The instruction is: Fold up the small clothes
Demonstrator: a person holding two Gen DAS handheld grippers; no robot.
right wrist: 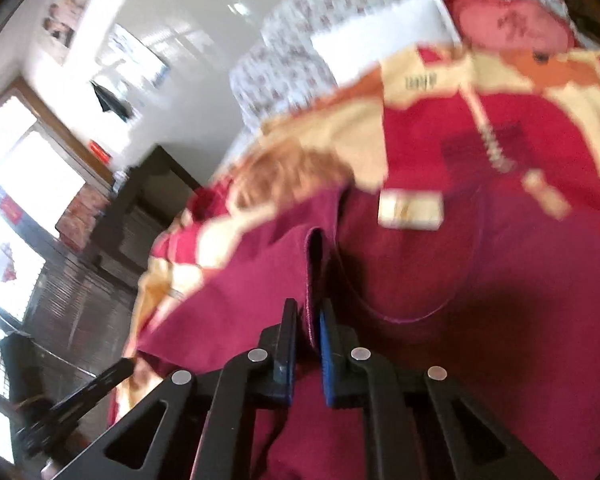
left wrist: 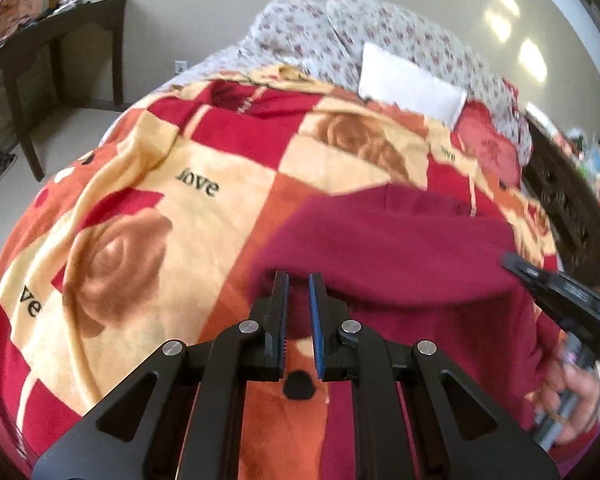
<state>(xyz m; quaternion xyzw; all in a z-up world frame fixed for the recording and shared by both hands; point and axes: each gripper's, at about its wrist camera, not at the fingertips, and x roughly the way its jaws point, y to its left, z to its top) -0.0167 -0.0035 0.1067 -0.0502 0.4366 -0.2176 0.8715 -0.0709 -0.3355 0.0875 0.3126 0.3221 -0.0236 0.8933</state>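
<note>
A dark red small garment [left wrist: 388,248] lies on a bed covered by a red, cream and orange rose blanket [left wrist: 140,200]. My left gripper [left wrist: 299,280] is shut on the garment's near left edge, with cloth between its pads. My right gripper [right wrist: 309,308] is shut on a raised edge of the same garment [right wrist: 460,280]; a white label [right wrist: 411,210] shows inside it. The right gripper also shows in the left wrist view [left wrist: 516,264] at the garment's right side. The right wrist view is blurred.
Floral pillows [left wrist: 380,32] and a white pillow [left wrist: 408,80] lie at the head of the bed. A dark wooden table [left wrist: 52,52] stands at the left, dark furniture [left wrist: 560,200] at the right. The left gripper shows at the lower left of the right wrist view [right wrist: 92,388].
</note>
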